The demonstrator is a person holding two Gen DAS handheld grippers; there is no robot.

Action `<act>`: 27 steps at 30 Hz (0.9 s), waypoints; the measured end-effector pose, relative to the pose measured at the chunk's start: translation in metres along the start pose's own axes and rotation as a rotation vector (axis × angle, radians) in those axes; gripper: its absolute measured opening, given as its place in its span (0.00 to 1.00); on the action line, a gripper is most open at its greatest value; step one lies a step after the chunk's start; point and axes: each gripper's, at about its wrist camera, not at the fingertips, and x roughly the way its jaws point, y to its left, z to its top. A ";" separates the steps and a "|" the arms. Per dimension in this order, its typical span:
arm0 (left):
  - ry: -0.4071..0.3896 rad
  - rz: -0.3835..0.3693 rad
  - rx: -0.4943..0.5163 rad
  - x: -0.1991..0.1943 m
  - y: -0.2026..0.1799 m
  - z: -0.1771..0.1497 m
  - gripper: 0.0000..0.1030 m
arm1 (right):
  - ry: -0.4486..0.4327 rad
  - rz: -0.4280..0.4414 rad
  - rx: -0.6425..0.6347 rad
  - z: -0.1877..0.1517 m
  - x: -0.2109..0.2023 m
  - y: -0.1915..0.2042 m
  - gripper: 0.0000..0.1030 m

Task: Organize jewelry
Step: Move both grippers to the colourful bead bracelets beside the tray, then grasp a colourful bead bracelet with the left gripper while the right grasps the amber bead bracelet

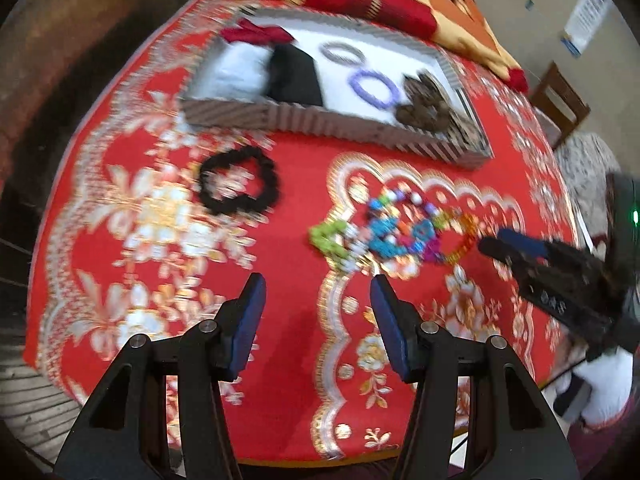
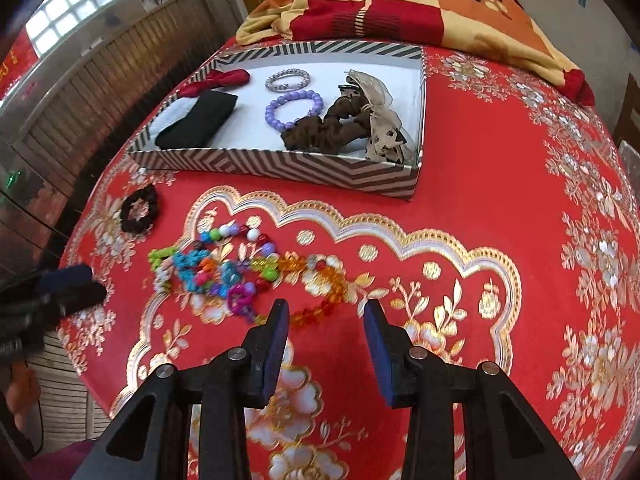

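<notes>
1. We hold both the left gripper and the right gripper spread apart and empty, on our side of the striped box.
2. The bead pile and the black scrunchie lie on the cloth outside the box, in front of it; the purple bracelet is already inside.
3. We judge the sorting partly done; next, the right gripper should close on the orange strand just ahead of it.
</notes>
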 end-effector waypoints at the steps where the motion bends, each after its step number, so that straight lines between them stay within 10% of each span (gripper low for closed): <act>1: 0.008 -0.001 0.009 0.003 -0.003 0.000 0.53 | 0.003 -0.007 -0.008 0.002 0.002 0.001 0.36; 19: 0.031 -0.009 0.118 0.045 -0.027 0.025 0.53 | 0.005 -0.043 -0.062 0.014 0.026 0.003 0.36; 27: 0.047 -0.017 0.154 0.057 -0.031 0.026 0.12 | -0.001 -0.078 -0.138 0.013 0.028 0.011 0.25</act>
